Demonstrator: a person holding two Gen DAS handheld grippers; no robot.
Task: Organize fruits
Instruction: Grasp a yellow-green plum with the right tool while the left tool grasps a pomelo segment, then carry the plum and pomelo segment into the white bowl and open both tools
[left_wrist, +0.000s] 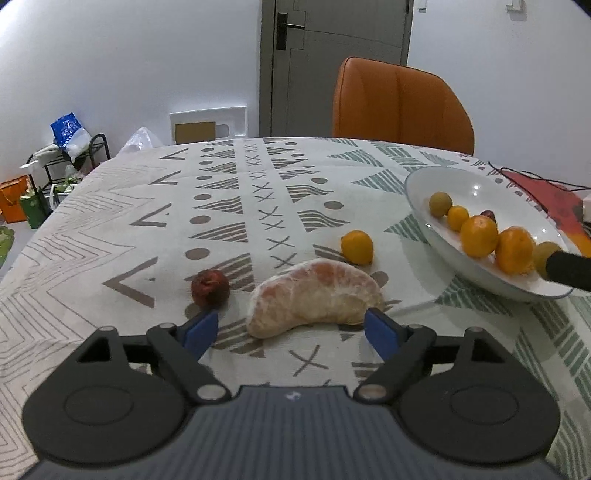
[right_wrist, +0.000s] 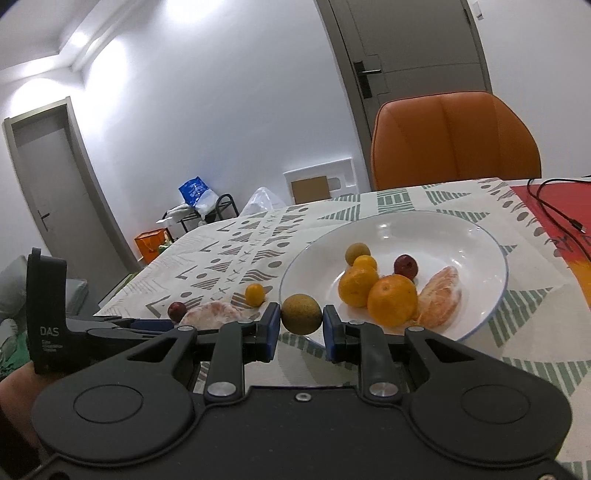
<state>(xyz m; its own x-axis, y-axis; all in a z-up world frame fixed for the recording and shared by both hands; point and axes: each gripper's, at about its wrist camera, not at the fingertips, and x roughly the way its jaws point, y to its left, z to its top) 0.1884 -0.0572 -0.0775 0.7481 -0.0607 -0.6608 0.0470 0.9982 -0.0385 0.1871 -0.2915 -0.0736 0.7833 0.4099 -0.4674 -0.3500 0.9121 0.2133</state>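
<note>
The left gripper (left_wrist: 291, 328) sits low over the patterned tablecloth (left_wrist: 110, 229) with its blue pads spread apart, one on each side of a large peeled citrus segment (left_wrist: 314, 297) that lies flat on the cloth. Neither pad presses on the segment. Just left of the segment rests a small dark red fruit (left_wrist: 209, 288), and a little farther back on the right lies a small orange (left_wrist: 357, 246).

The right gripper (right_wrist: 301, 325) is clamped on a round brownish-green fruit (right_wrist: 301, 314), held at the near left rim of the white bowl (right_wrist: 480, 236). Inside the bowl are two bigger oranges (right_wrist: 392, 300), a smaller orange (right_wrist: 365, 263), another brownish-green fruit (right_wrist: 357, 252), a dark red fruit (right_wrist: 405, 266) and a second peeled segment (right_wrist: 441, 297) leaning at the right.

Beyond the far edge of the table stands an orange chair (left_wrist: 400, 101), with a grey door (left_wrist: 332, 55) behind it. A black cable (right_wrist: 554, 206) trails over the red mat (right_wrist: 546, 229) to the right of the bowl.
</note>
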